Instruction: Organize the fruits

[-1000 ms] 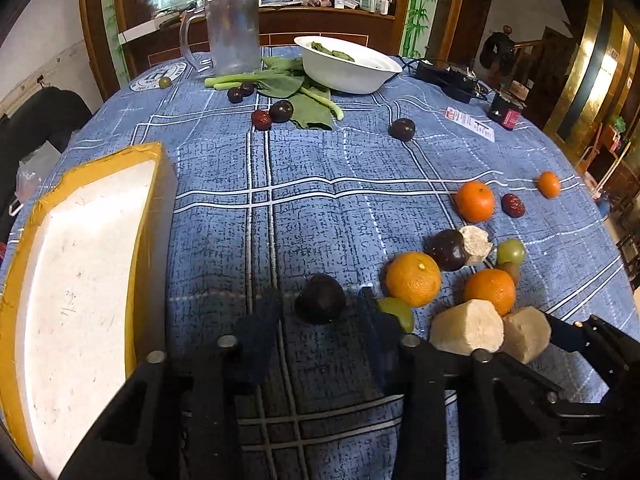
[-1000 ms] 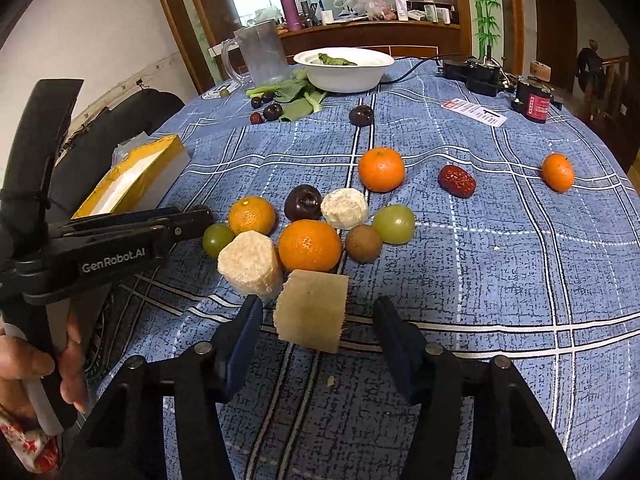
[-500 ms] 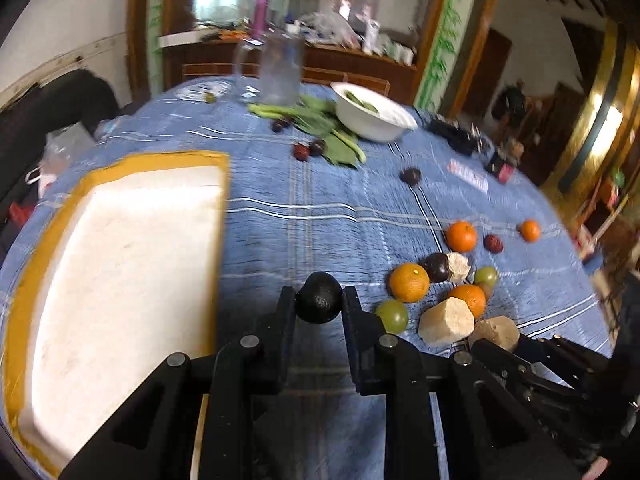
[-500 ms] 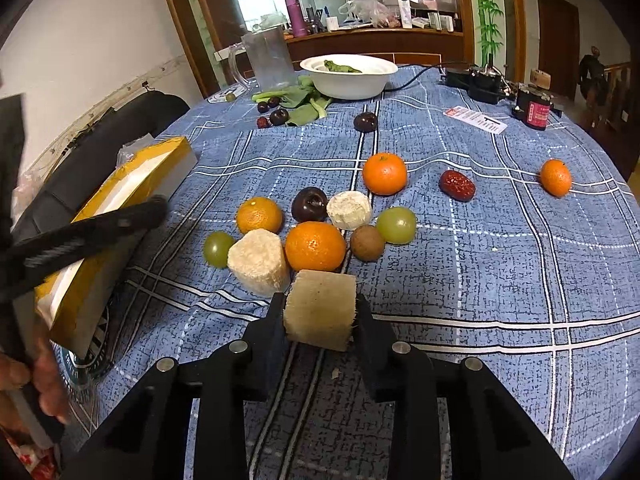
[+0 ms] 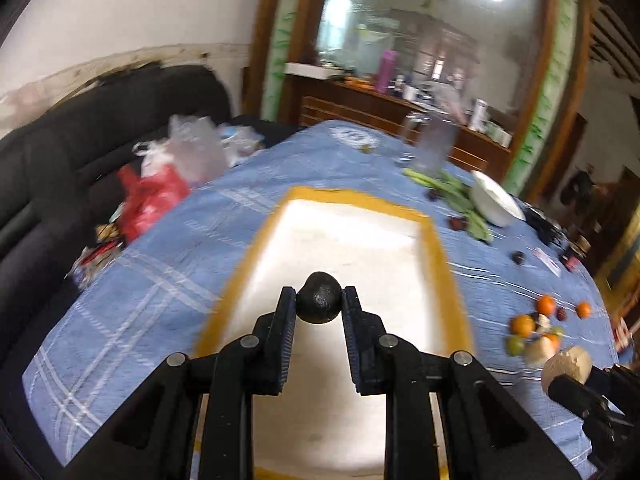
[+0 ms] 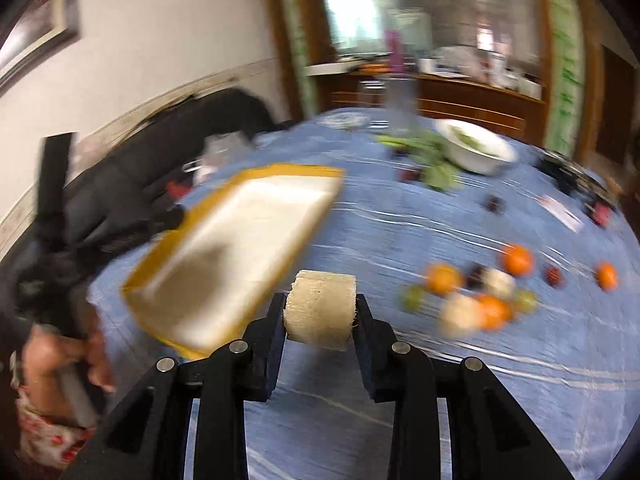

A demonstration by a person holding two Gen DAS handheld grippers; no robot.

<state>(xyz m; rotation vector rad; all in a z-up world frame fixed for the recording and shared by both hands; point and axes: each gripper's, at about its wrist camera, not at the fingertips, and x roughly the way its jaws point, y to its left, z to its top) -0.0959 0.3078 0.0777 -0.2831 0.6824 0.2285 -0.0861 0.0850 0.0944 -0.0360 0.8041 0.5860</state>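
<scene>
My left gripper is shut on a dark round fruit and holds it above the white tray with a yellow rim. My right gripper is shut on a pale cut cylinder of sugarcane, lifted above the blue cloth, right of the tray. The same piece shows at the right edge of the left wrist view. Several oranges, grapes, dark fruits and pale chunks lie in a cluster on the cloth; it also shows in the left wrist view.
A white bowl with greens, leafy stalks and a clear jug stand at the far side. Loose dark fruits lie near them. Plastic bags sit on a black sofa at the left. Both views are blurred.
Both grippers have lifted with their loads and swung left. The left one now holds the dark fruit over the tray. The right one has raised the sugarcane off the cloth.
</scene>
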